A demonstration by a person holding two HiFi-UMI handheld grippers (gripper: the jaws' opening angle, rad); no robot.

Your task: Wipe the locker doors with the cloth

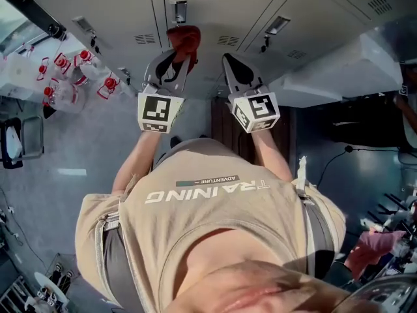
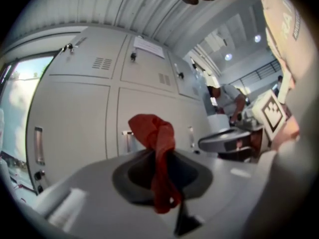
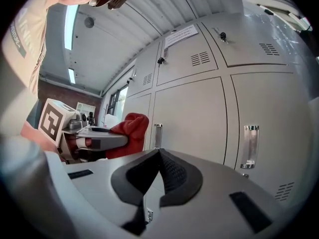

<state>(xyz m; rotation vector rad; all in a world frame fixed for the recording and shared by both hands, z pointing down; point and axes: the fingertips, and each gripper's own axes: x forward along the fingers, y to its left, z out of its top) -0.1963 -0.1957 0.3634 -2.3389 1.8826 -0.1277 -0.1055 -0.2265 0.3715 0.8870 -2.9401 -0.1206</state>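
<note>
My left gripper (image 1: 179,52) is shut on a red cloth (image 1: 185,39), held up close to the grey locker doors (image 1: 215,12). In the left gripper view the cloth (image 2: 155,148) bunches above the closed jaws and hangs down between them, in front of a door with a metal handle (image 2: 127,141). My right gripper (image 1: 229,62) is beside it, to the right, shut with nothing in it. In the right gripper view its jaws (image 3: 158,156) meet in front of a locker door (image 3: 192,118), and the red cloth (image 3: 130,133) shows at the left.
The lockers have vents (image 3: 200,59), locks (image 3: 161,60) and vertical handles (image 3: 250,146). A paper label (image 3: 180,35) is on an upper door. Clear bottles with red caps (image 1: 71,77) lie at the left. A dark cabinet (image 1: 365,119) stands at the right.
</note>
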